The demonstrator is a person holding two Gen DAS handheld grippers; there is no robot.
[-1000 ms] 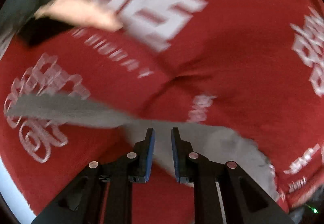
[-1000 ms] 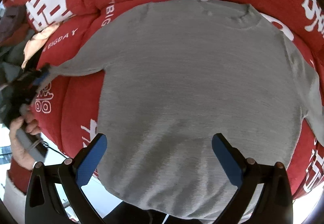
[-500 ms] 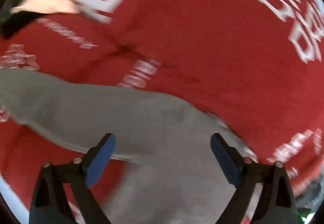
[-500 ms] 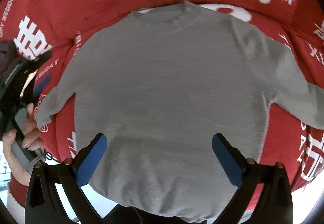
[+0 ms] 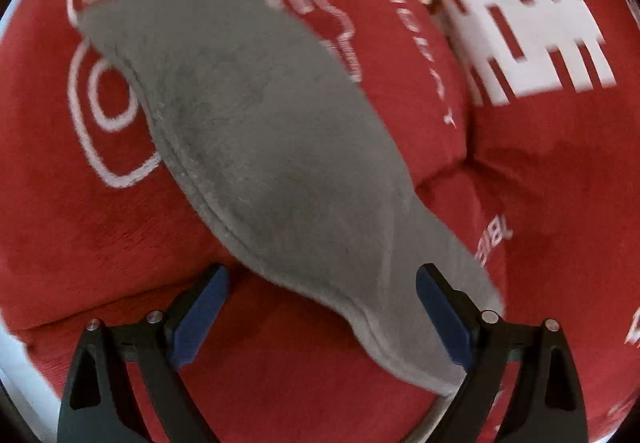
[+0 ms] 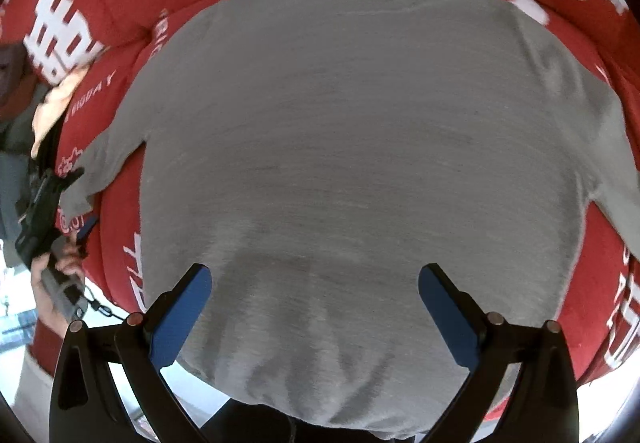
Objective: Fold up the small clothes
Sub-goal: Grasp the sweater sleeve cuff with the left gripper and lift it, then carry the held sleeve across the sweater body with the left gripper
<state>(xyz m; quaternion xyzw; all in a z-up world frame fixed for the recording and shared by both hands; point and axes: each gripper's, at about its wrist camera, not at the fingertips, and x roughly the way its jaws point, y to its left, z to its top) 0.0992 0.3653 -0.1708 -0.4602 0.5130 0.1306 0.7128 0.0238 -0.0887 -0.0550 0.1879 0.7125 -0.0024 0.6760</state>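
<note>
A grey long-sleeved sweater (image 6: 352, 131) lies spread flat, front up, on red cushions, neck at the far side. My right gripper (image 6: 315, 271) hovers open over its lower body near the hem, with only fabric below the blue pads. In the left wrist view the sweater's left sleeve (image 5: 256, 147) runs diagonally from upper left to lower right. My left gripper (image 5: 322, 275) stands wide open above it, the sleeve lying loose between the jaws and untouched by the pads. The right wrist view shows that gripper (image 6: 52, 211) held by a hand (image 6: 60, 267) beside the sleeve's cuff (image 6: 76, 199).
Red cushions (image 5: 540, 203) with white lettering carry the sweater, and a seam dips between two of them. A pile of other clothes (image 6: 44, 111), peach and dark, sits at the left. The cushion's near edge drops to a pale floor (image 6: 24, 323). The right sleeve (image 6: 612, 179) trails off to the right.
My left gripper went from nearly shut to wide open, let the sleeve end drop, rolled and sank over the sleeve. The right gripper drifted a little across the sweater, still open.
</note>
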